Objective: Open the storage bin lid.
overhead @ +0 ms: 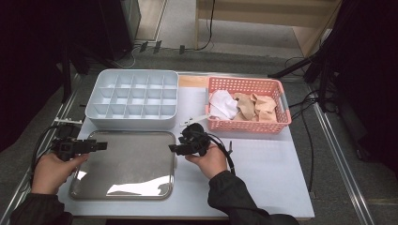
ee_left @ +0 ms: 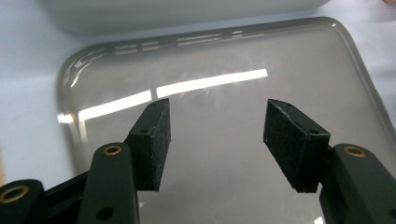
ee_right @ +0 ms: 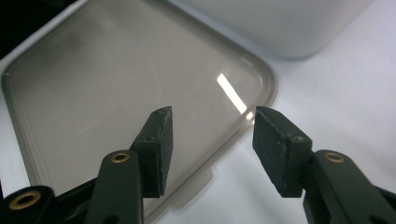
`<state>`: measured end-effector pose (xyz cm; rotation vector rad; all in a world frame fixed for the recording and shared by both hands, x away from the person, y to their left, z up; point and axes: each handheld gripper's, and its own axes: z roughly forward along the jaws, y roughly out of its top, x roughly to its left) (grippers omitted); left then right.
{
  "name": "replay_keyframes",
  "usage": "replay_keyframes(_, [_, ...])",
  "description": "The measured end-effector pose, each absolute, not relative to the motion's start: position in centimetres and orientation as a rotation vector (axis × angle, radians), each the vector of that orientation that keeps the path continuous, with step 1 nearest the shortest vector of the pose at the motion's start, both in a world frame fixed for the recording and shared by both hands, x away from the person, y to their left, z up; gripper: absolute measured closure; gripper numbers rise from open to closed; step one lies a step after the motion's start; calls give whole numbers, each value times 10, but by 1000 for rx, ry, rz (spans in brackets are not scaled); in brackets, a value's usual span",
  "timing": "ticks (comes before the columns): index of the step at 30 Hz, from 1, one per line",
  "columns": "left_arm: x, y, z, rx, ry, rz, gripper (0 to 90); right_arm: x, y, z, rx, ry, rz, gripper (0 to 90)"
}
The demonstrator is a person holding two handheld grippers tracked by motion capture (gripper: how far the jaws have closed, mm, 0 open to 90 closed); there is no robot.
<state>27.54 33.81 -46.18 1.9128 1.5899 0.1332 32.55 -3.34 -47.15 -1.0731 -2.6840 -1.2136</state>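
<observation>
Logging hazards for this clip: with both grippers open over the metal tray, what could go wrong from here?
The tray is shallow, glossy and low-rimmed, so the open left gripper might slip off its rim or skid it across the table. The right gripper hangs over the tray's corner, facing the left gripper; closing in could knock them together. The divided organizer box sits close behind the tray; lifting could bump it.

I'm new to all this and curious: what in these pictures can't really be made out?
- Cloths in the pink basket, high view: crumpled and small, so their kind and number are unclear.
- Divided white box, left gripper view: cut off by the top edge.
- Metal tray, right gripper view: near side hidden behind the fingers.
</observation>
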Motion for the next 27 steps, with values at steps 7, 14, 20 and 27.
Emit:
replay_keyframes(7, [292, 305, -453, 1934, 1484, 139, 430, 340, -38, -473, -1025, -2658, -1244, 546])
replay_keyframes(14, [290, 279, -455, 1933, 1434, 180, 429, 340, -44, -463, -965, -2677, -1299, 556])
replay_keyframes(20, [283, 270, -455, 1940, 1400, 169, 427, 342, -49, -459, -937, -2629, -1347, 535])
replay_keyframes(27, [282, 251, -457, 1983, 1335, 156, 405, 347, -55, -461, -936, -2621, -1323, 540])
